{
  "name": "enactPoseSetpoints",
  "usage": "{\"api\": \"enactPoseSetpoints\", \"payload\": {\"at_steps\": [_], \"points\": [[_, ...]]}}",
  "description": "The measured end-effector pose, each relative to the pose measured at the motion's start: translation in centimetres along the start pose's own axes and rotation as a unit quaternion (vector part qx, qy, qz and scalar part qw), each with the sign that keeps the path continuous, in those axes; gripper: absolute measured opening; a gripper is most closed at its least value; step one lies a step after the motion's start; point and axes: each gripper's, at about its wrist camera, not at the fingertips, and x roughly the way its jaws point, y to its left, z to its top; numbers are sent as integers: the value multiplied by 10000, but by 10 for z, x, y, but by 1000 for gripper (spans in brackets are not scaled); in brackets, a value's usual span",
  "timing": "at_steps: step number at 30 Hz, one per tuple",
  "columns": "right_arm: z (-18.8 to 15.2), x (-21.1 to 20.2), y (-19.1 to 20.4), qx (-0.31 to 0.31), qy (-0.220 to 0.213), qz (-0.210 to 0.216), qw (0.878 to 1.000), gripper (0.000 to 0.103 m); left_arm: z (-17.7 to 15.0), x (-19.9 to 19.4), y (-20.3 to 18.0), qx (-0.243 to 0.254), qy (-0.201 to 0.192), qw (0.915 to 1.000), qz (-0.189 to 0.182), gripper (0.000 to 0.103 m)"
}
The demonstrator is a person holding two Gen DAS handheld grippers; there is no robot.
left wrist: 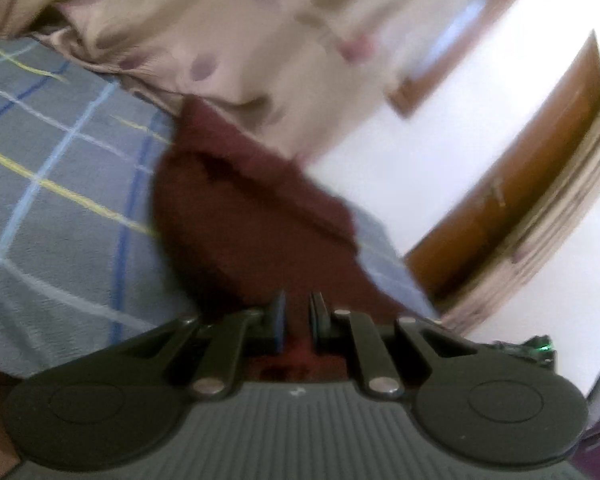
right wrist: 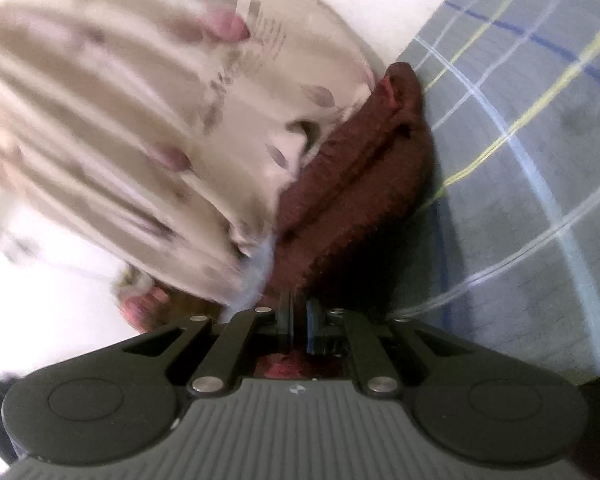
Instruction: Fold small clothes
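Between the jaws of the left gripper [left wrist: 298,326] sits a fold of dark red cloth [left wrist: 244,216]; the jaws stand nearly closed and pinch its near edge. The right gripper [right wrist: 298,326] looks the same: jaws drawn almost together with the red cloth's edge caught between them, and a scrap of the cloth showing behind the pads. From each pair of jaws the cloth runs straight ahead and drapes onto the checked bedsheet [left wrist: 60,220], so it appears held by two points of one edge, the far part resting on the bed.

This looks like the step of lifting or carrying one edge over to make a fold. The next move probably calls for both grippers travelling together, keeping the edge taut between them, laying it on the far part and only then letting go.

Beyond the cloth, ahead of the jaws, hangs a beige curtain [left wrist: 204,28] with dull purple marks, touching or overlapping the cloth's far end. To the right of the left jaws stands a brown wooden door [left wrist: 520,200]. No container shows in either view.
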Motion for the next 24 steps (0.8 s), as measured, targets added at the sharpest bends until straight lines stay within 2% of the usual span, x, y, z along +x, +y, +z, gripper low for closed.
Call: {"api": "enactPoseSetpoints", "payload": {"at_steps": [1,3,4,5,7,8,9,10,11,13,15,16,17,18,19,20,21,22,23,24], "points": [[-3,0,-3,-4,55,-41,10000,12,-2,-2,6,-73,-30,10000,42,16],[-9,0,-6,-154,205,-307,9992,12,-4,-6,14,-135,-111,9994,290,42],[-11,0,-10,-93,255,-336,9991,13,-4,-7,17,-101,-151,9992,353,73],[-12,-1,-14,-20,255,-337,9991,16,-5,-8,19,-16,-210,9989,409,91],[-12,-2,-15,-99,215,-454,9987,17,-4,-7,22,52,-298,9979,578,94],[-11,-2,-16,-122,224,-461,9986,24,-2,-2,24,31,-186,9984,536,95],[-10,-1,-18,-100,216,-442,9987,29,-2,4,26,51,4,9987,509,95],[-9,-1,-19,-112,183,-487,9986,41,-3,12,28,95,187,9979,611,95],[-8,1,-21,-163,156,-574,9981,47,-5,19,30,110,370,9967,716,95],[-7,8,-25,-219,234,-680,9972,47,-11,32,39,-49,723,9950,687,95],[-9,14,-28,-278,317,-707,9966,47,-20,38,45,-211,883,9946,510,94],[-10,16,-29,-302,349,-685,9966,48,-25,42,46,-218,966,9941,436,90],[-12,18,-30,-318,375,-684,9964,47,-29,45,46,-197,1042,9936,382,71],[-14,21,-32,-289,402,-713,9962,47,-32,49,47,-215,1125,9927,377,58],[-15,23,-33,-262,467,-666,9963,47,-34,52,48,-264,1155,9919,465,36],[-17,26,-34,-257,557,-608,9963,47,-36,53,50,-339,1110,9915,584,21],[-18,28,-34,-315,601,-654,9956,47,-36,53,52,-408,1041,9920,588,15],[-20,30,-33,-432,624,-748,9943,38,-36,50,52,-445,934,9932,528,13],[-21,32,-31,-495,712,-785,9931,15,-36,47,48,-402,834,9947,456,12],[-23,34,-31,-464,769,-781,9929,12,-35,44,43,-342,746,9958,404,12]]}}
